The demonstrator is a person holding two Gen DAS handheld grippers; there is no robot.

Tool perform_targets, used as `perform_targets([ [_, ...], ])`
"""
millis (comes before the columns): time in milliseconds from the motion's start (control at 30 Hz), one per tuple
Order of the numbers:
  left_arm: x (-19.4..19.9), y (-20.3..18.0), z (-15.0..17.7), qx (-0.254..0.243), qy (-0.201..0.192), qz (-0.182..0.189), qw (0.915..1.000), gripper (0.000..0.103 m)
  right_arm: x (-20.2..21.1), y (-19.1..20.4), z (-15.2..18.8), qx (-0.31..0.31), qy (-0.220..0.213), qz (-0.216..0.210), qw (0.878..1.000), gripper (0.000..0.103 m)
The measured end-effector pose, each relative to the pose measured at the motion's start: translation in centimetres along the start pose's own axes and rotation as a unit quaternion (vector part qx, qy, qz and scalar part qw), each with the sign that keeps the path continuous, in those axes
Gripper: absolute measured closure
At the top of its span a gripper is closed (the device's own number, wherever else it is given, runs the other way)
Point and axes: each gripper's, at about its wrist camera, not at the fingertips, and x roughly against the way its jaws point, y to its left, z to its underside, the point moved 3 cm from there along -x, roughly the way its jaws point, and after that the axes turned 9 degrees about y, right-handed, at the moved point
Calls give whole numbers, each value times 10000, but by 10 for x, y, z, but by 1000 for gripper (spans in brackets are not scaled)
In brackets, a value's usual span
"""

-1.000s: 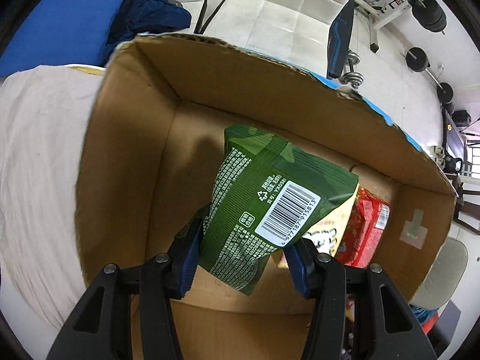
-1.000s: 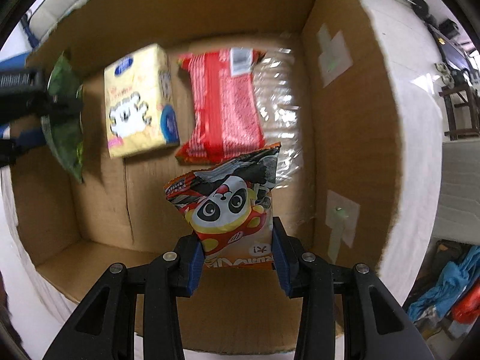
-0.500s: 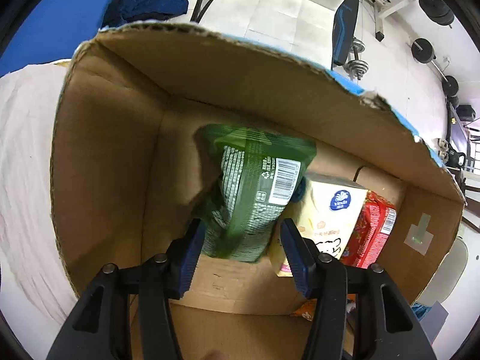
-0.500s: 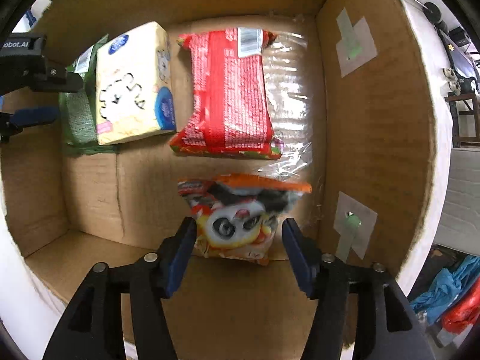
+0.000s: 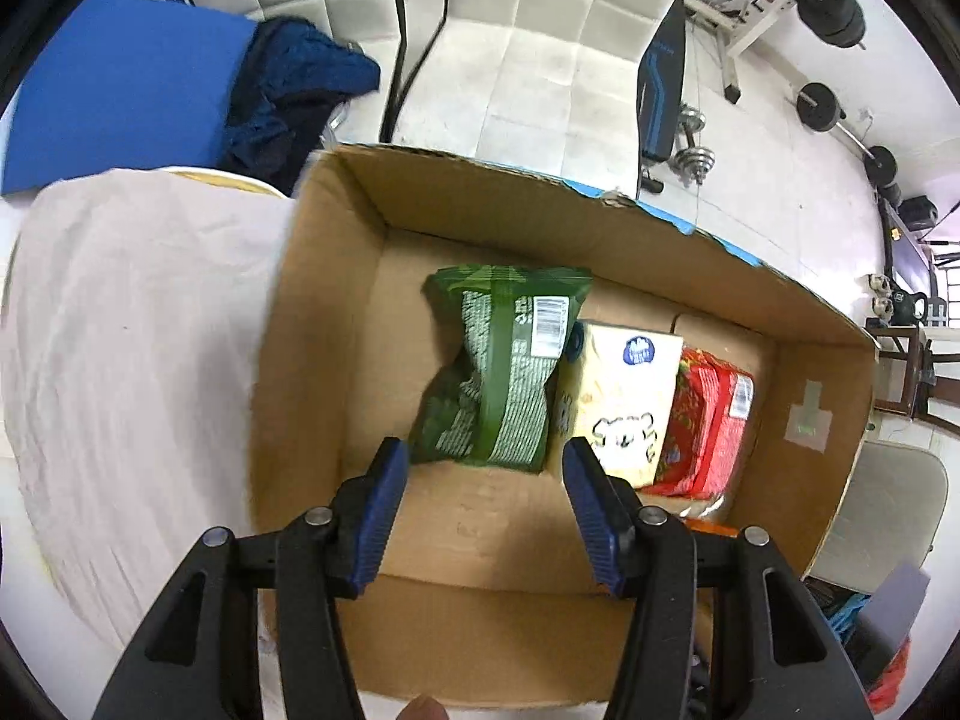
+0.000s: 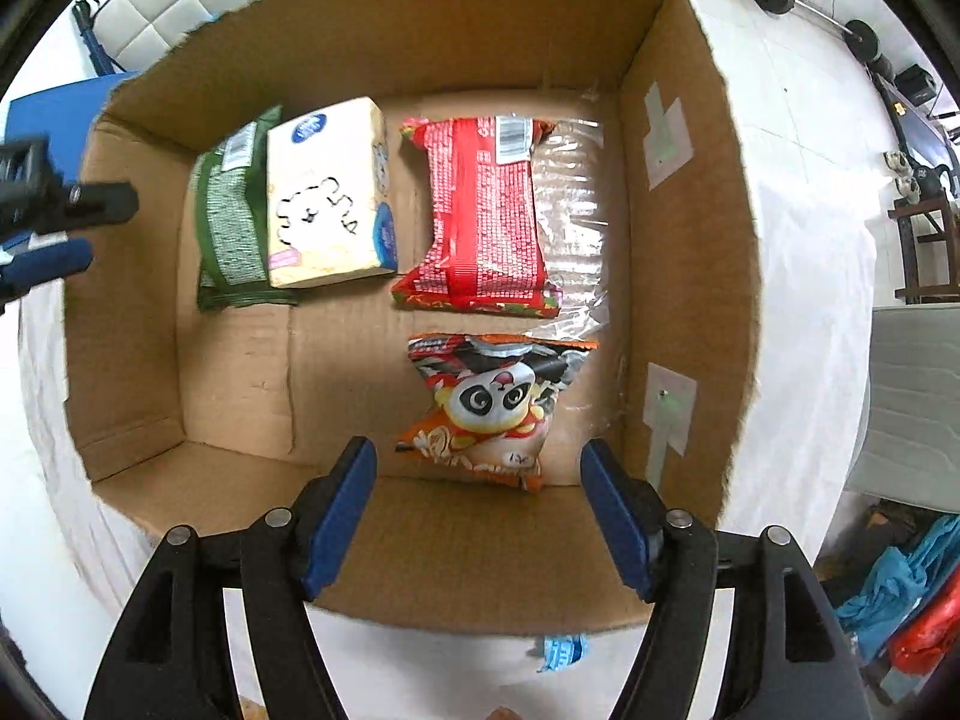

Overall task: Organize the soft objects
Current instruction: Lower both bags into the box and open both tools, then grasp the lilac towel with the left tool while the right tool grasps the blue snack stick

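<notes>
Blue-padded and empty, the right claw [image 6: 478, 504] hangs over the cardboard box [image 6: 684, 276]; its jaws have just been opening, nothing between them. Straight below and just ahead lies the panda snack bag [image 6: 495, 408] on the box floor, long axis running away from the claw. The left claw [image 5: 486, 501] is parted too, jaws having just widened, and the green snack bag [image 5: 501, 372] lies free just past its tips, lengthwise away, leaning on the yellow tissue pack [image 5: 618, 396]. Beyond that, the red packet [image 5: 711, 420] by the far wall. All four sit in the box, so I'd judge both claws must next go outside it, over the cloth-covered worktop [image 5: 132, 348].
</notes>
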Motion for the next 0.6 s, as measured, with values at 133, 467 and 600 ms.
perform_targets([
  [133, 19, 3, 19, -138, -271, -127, 9995, 41, 15, 0, 15, 50, -137, -52, 9999, 30],
  [467, 44, 23, 88, -324, -842, -368, 9952, 12, 69, 4, 57, 188, -622, -97, 9978, 1],
  [600, 54, 27, 112, -378, -1069, -461, 9925, 12, 85, 8, 76, 240, -879, -17, 9958, 0],
])
